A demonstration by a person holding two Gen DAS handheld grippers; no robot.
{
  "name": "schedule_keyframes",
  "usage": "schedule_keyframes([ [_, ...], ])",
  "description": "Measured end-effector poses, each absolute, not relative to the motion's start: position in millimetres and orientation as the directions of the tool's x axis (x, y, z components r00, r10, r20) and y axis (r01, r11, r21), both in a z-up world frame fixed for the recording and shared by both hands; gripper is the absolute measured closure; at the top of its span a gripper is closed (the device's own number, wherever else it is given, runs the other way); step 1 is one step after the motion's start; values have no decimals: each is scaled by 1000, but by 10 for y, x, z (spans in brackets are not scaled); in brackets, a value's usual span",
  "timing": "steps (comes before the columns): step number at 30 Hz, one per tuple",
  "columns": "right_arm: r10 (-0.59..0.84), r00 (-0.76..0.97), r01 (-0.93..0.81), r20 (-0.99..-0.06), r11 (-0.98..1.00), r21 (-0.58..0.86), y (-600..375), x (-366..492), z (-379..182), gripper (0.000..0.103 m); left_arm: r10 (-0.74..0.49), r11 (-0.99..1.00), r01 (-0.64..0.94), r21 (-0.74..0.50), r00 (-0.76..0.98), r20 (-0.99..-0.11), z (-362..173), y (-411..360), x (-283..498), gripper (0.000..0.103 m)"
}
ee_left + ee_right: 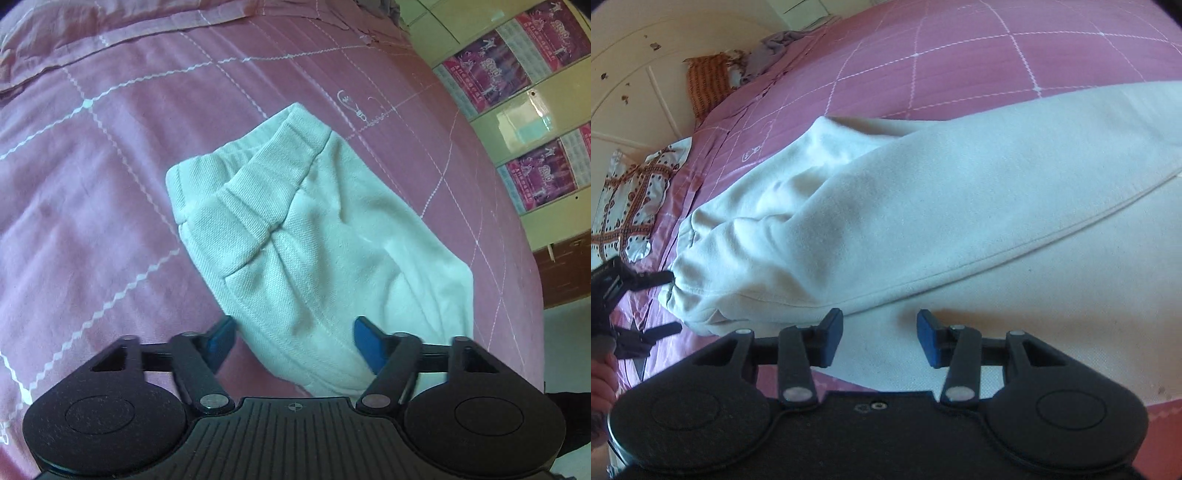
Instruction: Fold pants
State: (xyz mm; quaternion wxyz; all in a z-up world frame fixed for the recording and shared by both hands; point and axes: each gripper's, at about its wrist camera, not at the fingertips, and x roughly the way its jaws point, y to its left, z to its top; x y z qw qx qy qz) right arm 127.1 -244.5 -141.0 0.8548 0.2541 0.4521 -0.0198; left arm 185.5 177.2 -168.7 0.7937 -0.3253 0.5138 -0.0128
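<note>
Pale mint-white pants [314, 229] lie on the pink bed cover. In the left wrist view their ribbed cuffs [236, 188] lie stacked at the far end. My left gripper [293, 338] is open, its blue pads on either side of the cloth's near edge, not closed on it. In the right wrist view the pants [923, 206] spread wide, one layer lying over another along a seam. My right gripper [881, 338] is open just above the lower layer. The left gripper [663, 301] also shows there, open at the pants' gathered left end.
The pink quilted bed cover [92, 184] with white stitched lines fills both views. Pillows [631, 195] and a white headboard [628, 74] lie at the left in the right wrist view. A wall with posters [517, 74] stands beyond the bed's right edge.
</note>
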Motion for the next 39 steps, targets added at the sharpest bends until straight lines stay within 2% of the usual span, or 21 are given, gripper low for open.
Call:
schedule_keyframes([
  [7,190,616,373,-765,784,496,-2569,1432,-1494,61,-360,740,-371,-561,485,-797,-1833,1830,1938,47],
  [9,172,623,397,-764,772,497,-2577,1455,-1521,67,-347,736,-386,-555,488,-800,-1835,1820,1965,48],
  [10,159,627,402,-763,773,491,-2574,1454,-1520,77,-342,737,-389,-552,490,-802,-1822,1812,1959,55],
  [11,149,629,403,-763,777,484,-2571,1455,-1519,86,-328,753,-383,-535,488,-809,-1794,1797,1959,57],
  [14,145,640,408,-755,768,494,-2596,1433,-1506,88,-325,776,-353,-523,487,-811,-1713,1837,1883,57],
  [16,150,635,397,-758,778,487,-2585,1459,-1504,83,-325,778,-337,-531,508,-798,-1672,1867,1876,57],
  [23,160,634,392,-756,777,493,-2592,1459,-1493,83,-327,750,-372,-547,510,-796,-1755,1926,1976,58],
  [24,162,633,389,-757,779,493,-2598,1450,-1496,83,-313,751,-371,-546,529,-789,-1736,1913,1957,64],
  [25,162,632,389,-758,780,491,-2605,1447,-1499,83,-289,761,-369,-533,542,-789,-1702,1901,1944,81],
  [26,162,632,391,-758,778,492,-2615,1446,-1504,84,-276,767,-361,-530,560,-781,-1667,1896,1927,88],
  [33,133,645,435,-752,745,506,-2681,1494,-1514,81,-263,783,-318,-534,609,-749,-1466,1913,2037,96],
  [37,131,659,420,-741,753,507,-2614,1474,-1444,95,-259,812,-266,-520,633,-729,-1293,1941,2039,96],
  [39,137,678,382,-722,773,506,-2523,1427,-1333,96,-254,798,-285,-531,640,-725,-1278,2039,2054,96],
])
